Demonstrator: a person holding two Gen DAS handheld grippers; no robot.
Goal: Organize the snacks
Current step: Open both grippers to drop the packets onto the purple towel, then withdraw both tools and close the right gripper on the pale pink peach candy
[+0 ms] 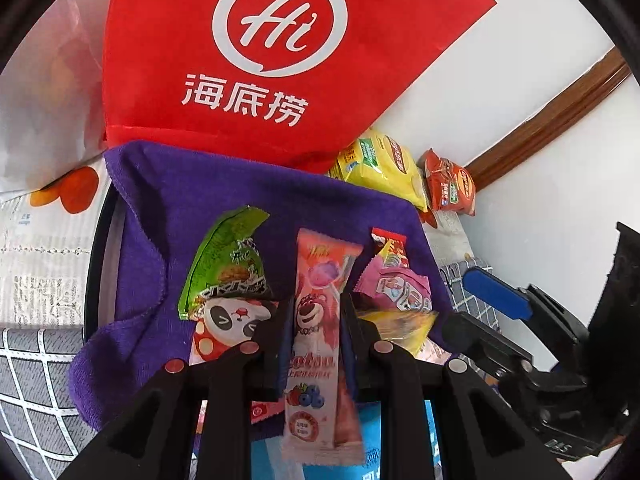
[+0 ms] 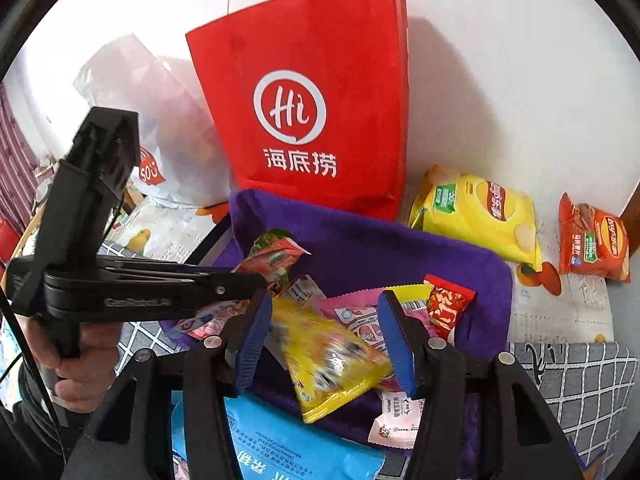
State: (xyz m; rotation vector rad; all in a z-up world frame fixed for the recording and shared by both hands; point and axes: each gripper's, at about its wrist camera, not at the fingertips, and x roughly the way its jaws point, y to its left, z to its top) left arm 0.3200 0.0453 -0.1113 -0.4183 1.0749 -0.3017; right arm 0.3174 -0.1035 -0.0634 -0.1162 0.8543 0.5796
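Observation:
My left gripper (image 1: 316, 320) is shut on a pink bear lollipop packet (image 1: 316, 344) and holds it over the purple cloth (image 1: 224, 200). A green snack packet (image 1: 224, 260), a panda packet (image 1: 228, 320) and a pink candy packet (image 1: 396, 288) lie on the cloth beside it. My right gripper (image 2: 326, 340) is open, its jaws on either side of a yellow snack packet (image 2: 328, 356) that lies on the purple cloth (image 2: 380, 252). The left gripper (image 2: 132, 284) also shows at the left of the right wrist view.
A red paper bag (image 2: 312, 112) stands against the wall behind the cloth, with a white plastic bag (image 2: 160, 120) to its left. A yellow chip bag (image 2: 480, 216) and an orange chip bag (image 2: 596, 236) lie at the right. A blue packet (image 2: 288, 448) lies nearest me.

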